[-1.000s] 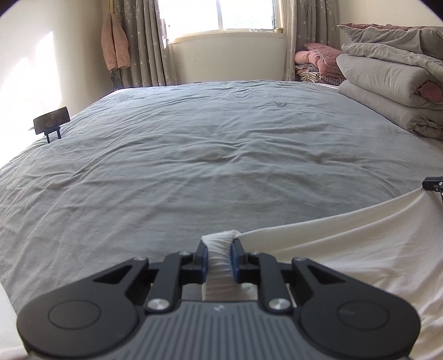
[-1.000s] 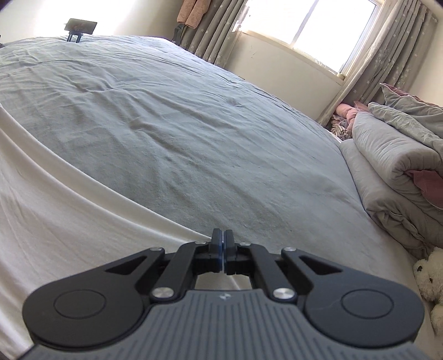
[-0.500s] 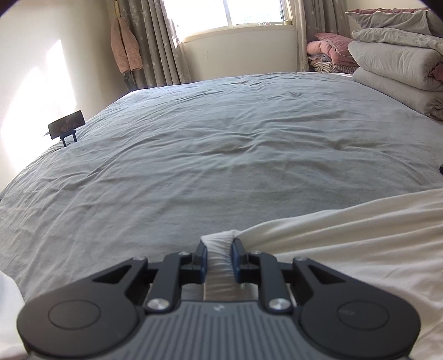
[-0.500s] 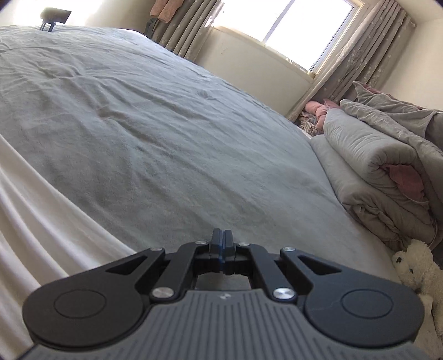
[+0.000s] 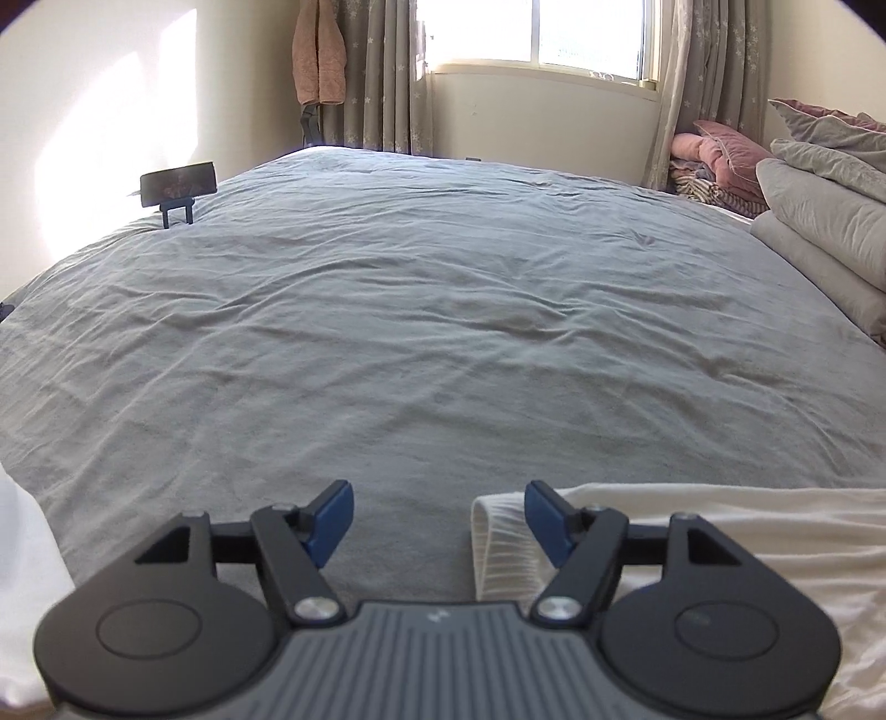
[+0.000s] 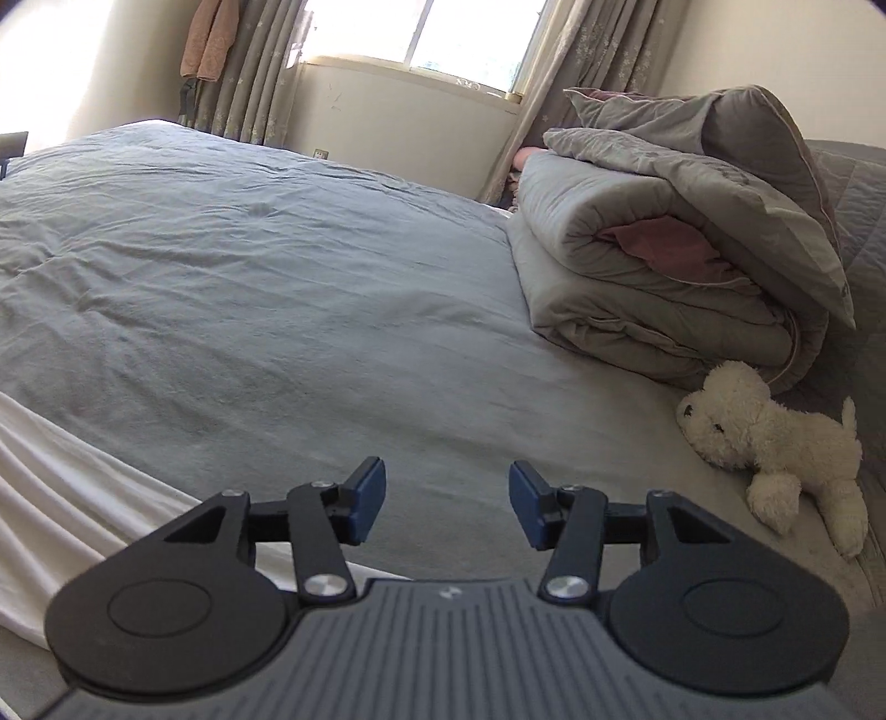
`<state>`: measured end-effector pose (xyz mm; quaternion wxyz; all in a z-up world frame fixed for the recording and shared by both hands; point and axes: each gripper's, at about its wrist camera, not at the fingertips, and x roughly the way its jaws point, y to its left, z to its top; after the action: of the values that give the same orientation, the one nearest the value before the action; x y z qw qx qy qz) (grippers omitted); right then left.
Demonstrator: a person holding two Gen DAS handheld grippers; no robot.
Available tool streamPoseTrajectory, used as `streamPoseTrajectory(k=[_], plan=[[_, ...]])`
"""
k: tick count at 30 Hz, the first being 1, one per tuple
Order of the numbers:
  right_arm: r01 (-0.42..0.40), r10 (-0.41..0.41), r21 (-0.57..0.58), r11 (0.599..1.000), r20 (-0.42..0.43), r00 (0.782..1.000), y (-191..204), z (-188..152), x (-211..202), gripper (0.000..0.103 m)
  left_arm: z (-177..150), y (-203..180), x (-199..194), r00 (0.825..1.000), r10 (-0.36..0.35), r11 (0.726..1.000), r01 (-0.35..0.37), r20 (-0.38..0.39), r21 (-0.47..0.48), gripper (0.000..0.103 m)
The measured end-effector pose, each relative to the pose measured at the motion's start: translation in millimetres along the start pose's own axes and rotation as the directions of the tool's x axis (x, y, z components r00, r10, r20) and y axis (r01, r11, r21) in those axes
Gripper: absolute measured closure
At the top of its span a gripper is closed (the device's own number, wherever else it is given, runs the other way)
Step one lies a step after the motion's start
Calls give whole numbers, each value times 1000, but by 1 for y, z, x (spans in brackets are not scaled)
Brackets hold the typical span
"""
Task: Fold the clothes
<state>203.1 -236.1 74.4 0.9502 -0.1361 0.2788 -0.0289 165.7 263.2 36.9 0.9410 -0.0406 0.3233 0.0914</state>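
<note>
Across the grey bed (image 5: 443,332), both hand-held grippers, left (image 5: 437,518) and right (image 6: 447,501), just let go, jaws opening, white garment (image 5: 720,531) lying crosswise, ribbed cuff beside the left one.

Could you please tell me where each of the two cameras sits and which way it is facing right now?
Left wrist: on the left gripper, looking down over the grey bed toward the window; jaws opening, white garment cuff between them, unpinched.
Right wrist: on the right gripper, facing the folded quilt and plush toy; jaws opening, nothing between.
Shared: bed, window, garment.
</note>
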Motion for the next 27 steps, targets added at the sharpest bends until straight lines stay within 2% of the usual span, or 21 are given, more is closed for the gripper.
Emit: streamPoseTrajectory(k=[2, 4, 6, 9, 12, 13, 16, 18, 21, 22, 23, 24, 27], plan=[[21, -18, 62, 998, -47, 999, -37, -7, 2, 50, 2, 4, -3, 1000, 13, 1000, -13, 4, -3, 33], [44, -37, 76, 996, -93, 995, -61, -19, 5, 50, 5, 2, -7, 1000, 16, 1000, -16, 19, 13, 33], [63, -56, 52, 997, -125, 991, -75, -31, 8, 50, 8, -3, -12, 999, -24, 999, 23, 32, 36, 33], [53, -49, 20, 998, -165, 985, -88, -47, 14, 50, 5, -17, -9, 995, -100, 992, 100, -2, 77, 33], [32, -32, 1, 999, -166, 986, -93, -52, 21, 60, 0, -27, 1, 996, -83, 989, 86, -29, 118, 34], [23, -22, 3, 1000, -167, 986, -95, -52, 24, 61, -2, -29, 4, 996, -83, 988, 87, -37, 125, 36], [5, -5, -3, 1000, -177, 984, -98, -48, 37, 62, -5, -29, 12, 994, -96, 988, 102, -56, 116, 58], [-10, 7, -12, 1000, -224, 975, -102, -49, 52, 61, -6, -30, 16, 992, -102, 987, 109, -68, 115, 67], [-32, 27, -12, 999, -299, 954, -105, -56, 70, 62, -9, -34, 18, 995, -87, 982, 95, -56, 164, 79], [-42, 37, -12, 999, -293, 955, -105, -58, 70, 75, -8, -35, 18, 995, -80, 980, 88, -54, 178, 88], [-51, 43, -21, 998, -283, 958, -104, -59, 68, 94, -8, -36, 18, 996, -75, 979, 84, -54, 185, 89], [-28, 14, -50, 998, -260, 965, -103, -59, 64, 100, -7, -35, 19, 996, -74, 980, 82, -53, 182, 90], [36, -45, -67, 997, -145, 988, -106, -54, 45, 100, -6, -36, 17, 997, -66, 980, 73, -42, 186, 93]])
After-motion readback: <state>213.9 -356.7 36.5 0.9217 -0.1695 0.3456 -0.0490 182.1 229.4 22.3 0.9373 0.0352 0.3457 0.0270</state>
